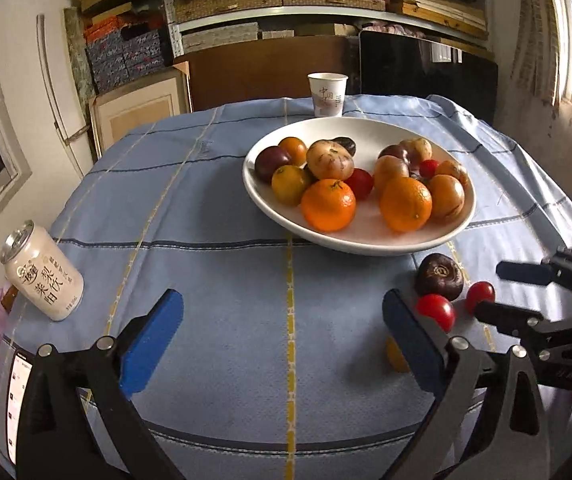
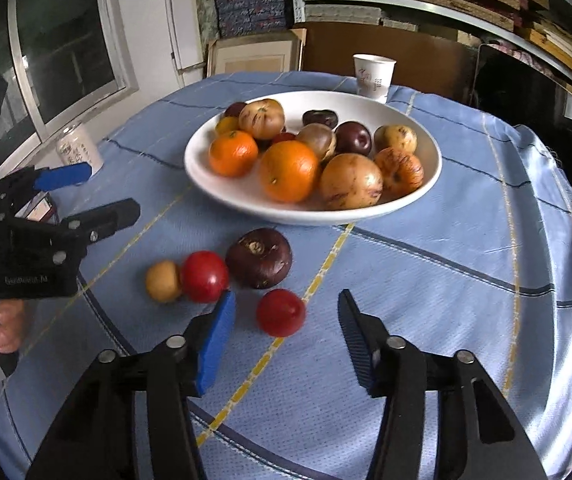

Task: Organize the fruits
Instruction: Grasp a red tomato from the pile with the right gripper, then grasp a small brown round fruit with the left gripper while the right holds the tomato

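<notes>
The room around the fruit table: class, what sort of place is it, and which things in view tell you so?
Probably a storeroom or workshop back room, not a kitchen: metal shelves stacked with flat woven boxes, patterned cartons piled beside them, and boards leaning behind the cloth-covered table.

Both grippers have black plastic frames with silver round screws. The left gripper [image 2: 100, 192] has blue pads on its fingers [image 1: 152, 344], and small pale lettering is printed on its body.
</notes>
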### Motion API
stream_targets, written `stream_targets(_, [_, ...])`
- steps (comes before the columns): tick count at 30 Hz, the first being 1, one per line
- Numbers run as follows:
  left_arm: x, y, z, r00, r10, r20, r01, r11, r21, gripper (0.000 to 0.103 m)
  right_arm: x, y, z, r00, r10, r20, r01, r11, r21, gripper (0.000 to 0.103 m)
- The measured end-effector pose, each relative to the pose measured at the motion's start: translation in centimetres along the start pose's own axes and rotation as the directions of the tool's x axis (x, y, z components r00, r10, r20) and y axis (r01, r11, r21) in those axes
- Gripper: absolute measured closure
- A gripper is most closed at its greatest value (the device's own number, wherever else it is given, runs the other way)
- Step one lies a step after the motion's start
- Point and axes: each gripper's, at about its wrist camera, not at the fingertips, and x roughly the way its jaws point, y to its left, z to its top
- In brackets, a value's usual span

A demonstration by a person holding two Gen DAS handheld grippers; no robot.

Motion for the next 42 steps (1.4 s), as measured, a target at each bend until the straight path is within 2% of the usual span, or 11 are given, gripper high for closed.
stream_targets(10, [0.3, 2.0, 0.2, 1.000, -0.016, -0.016, 0.015, 0.996, -0.091, 0.005, 0.8, 0.2, -0.1, 1.000, 0.005, -0.029, -0.005, 1.000, -0.005, 0.067])
stream_targets(15, [0.3, 2.1, 0.0, 1.000, -0.006, -0.015, 0.005, 0.996, -0.091, 0.005, 0.9, 0.3, -0.2, 0.999, 0.000, -0.034, 0.000, 1.000, -0.013, 0.076])
stream_targets(18, [0.4, 2.0, 0.0, 1.000, -0.016, -0.020, 0.014, 0.996, -0.086, 0.005, 0.4, -0.1, -0.1, 1.000, 0.015, -0.020, -0.015, 1.000, 0.005, 0.077])
stream_targets(21, [0.5, 1.4, -0.2, 0.995, -0.093, -0.036, 0.091, 0.994, -0.063, 0.005, -0.8, -1.5, 0.3, 0.999, 0.018, 0.034, -0.021, 0.997, 0.076, 0.077])
stream_targets(24, [0.6, -0.4, -0.7, 0.976, -0.207, -0.072, 0.209, 0.978, 0.013, 0.005, -1.4, -2.7, 0.3, 0.998, 0.011, 0.055, -0.018, 0.992, 0.126, 0.076])
stream_targets(25, [0.5, -1.2, -0.9, 0.967, -0.240, -0.082, 0.244, 0.968, 0.050, 0.007, -1.5, -3.2, 0.3, 0.998, 0.018, 0.057, -0.026, 0.988, 0.153, 0.076])
stream_targets(26, [0.5, -1.6, -1.0, 0.963, -0.254, -0.087, 0.260, 0.963, 0.069, 0.017, -1.5, -3.5, 0.2, 0.998, 0.024, 0.058, -0.034, 0.985, 0.170, 0.077])
stream_targets(29, [0.6, -3.1, -1.6, 0.936, -0.326, -0.135, 0.342, 0.932, 0.118, 0.038, -1.5, -4.1, 0.1, 0.998, 0.023, 0.059, -0.035, 0.979, 0.201, 0.076])
stream_targets(32, [1.2, -3.5, -2.0, 0.928, -0.332, -0.167, 0.354, 0.927, 0.124, 0.051, -1.5, -4.3, 0.1, 0.998, 0.022, 0.061, -0.034, 0.977, 0.211, 0.076])
stream_targets(36, [1.5, -3.6, -2.4, 0.921, -0.346, -0.181, 0.369, 0.922, 0.115, 0.057, -1.5, -4.3, 0.1, 0.998, 0.024, 0.061, -0.036, 0.976, 0.213, 0.076])
stream_targets(42, [1.8, -3.9, -2.6, 0.919, -0.343, -0.194, 0.370, 0.921, 0.125, 0.061, -1.4, -4.3, 0.1, 0.998, 0.023, 0.057, -0.035, 0.976, 0.214, 0.076])
